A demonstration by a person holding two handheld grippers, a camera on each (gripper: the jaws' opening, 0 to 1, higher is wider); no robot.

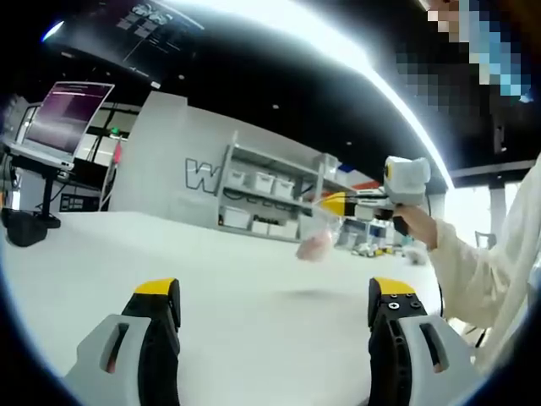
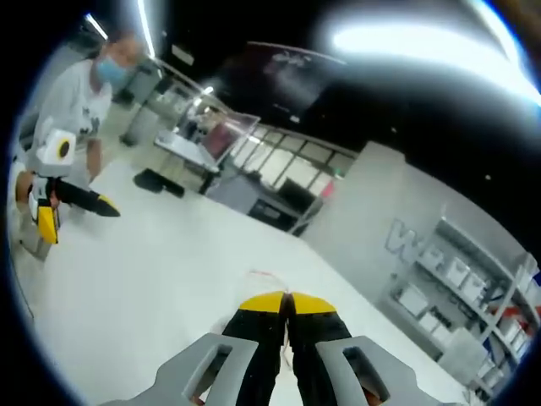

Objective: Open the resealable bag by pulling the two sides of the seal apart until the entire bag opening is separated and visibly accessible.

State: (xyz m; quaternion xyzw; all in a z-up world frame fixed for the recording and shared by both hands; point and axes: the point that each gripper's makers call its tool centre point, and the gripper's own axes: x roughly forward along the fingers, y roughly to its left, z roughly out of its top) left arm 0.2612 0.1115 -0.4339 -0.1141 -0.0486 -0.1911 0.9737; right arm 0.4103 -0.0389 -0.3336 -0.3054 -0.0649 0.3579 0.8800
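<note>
Presently the right gripper (image 2: 286,298), held level above the white bench (image 1: 254,288), has fingers clamped on the resealable bag (image 1: 317,233), which hangs from them; the left gripper (image 1: 275,304) has fingers apart, clear of it.

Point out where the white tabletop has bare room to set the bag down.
Most of the white table is bare: the wide stretch ahead of the open left gripper, out to the black monitor stand. The right gripper, shut on the bag, holds it above the table near a person's sleeve; that side is crowded.
</note>
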